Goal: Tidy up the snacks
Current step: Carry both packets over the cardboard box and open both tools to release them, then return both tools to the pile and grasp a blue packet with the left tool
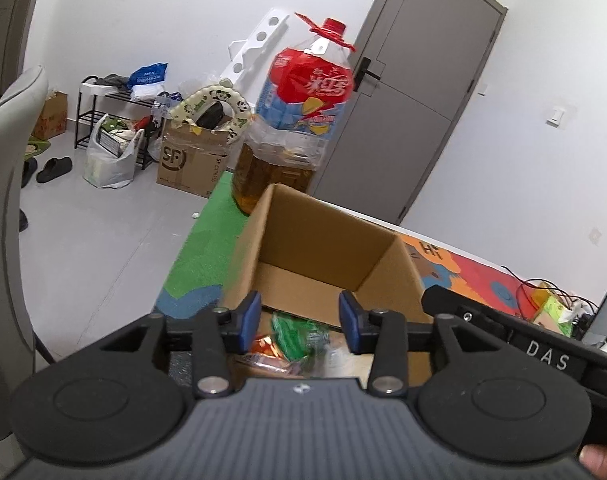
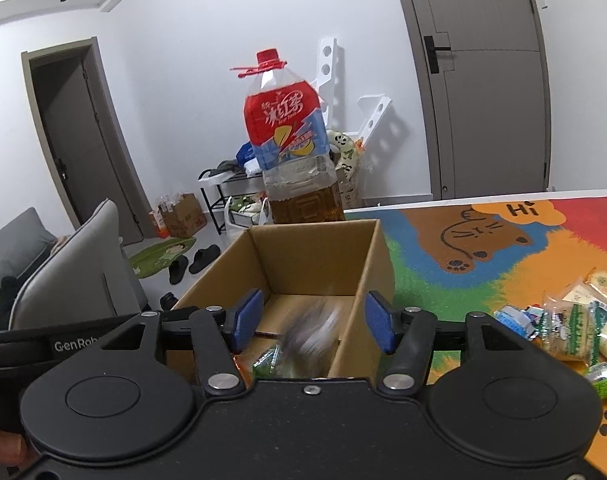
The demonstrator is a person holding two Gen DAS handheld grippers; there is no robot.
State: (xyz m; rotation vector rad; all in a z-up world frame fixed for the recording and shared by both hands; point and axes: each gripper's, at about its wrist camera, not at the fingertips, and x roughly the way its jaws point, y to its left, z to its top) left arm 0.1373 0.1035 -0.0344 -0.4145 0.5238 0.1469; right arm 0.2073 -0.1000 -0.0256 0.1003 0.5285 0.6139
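A: Nearest, both tools hang over the near edge of the cardboard box (image 1: 323, 248); the left tool (image 1: 299, 322) stands released, blue pads apart with nothing pressed between them, and the right tool (image 2: 311, 320) is released too, a blurred packet (image 2: 313, 330) below its gap, seemingly dropping free.

B: So the snacks are partly in already?

A: Some; a green wrapper (image 1: 299, 334) and an orange wrapper (image 1: 265, 346) lie on the box floor at the near end; the rest, a heap of crinkly clear and pale packets (image 2: 575, 320), sits on the table to the right of the box.

B: What might go wrong?

A: I'd judge the glossy film slippery, so a pinch may slide off; the thin corrugated walls could shift if a tool knocks them; the soft, colourful mat (image 2: 483, 240) gives little bracing; and just beyond the far wall stands a tall, ribbed plastic tea bottle (image 2: 291, 152), which a shoved box might topple.
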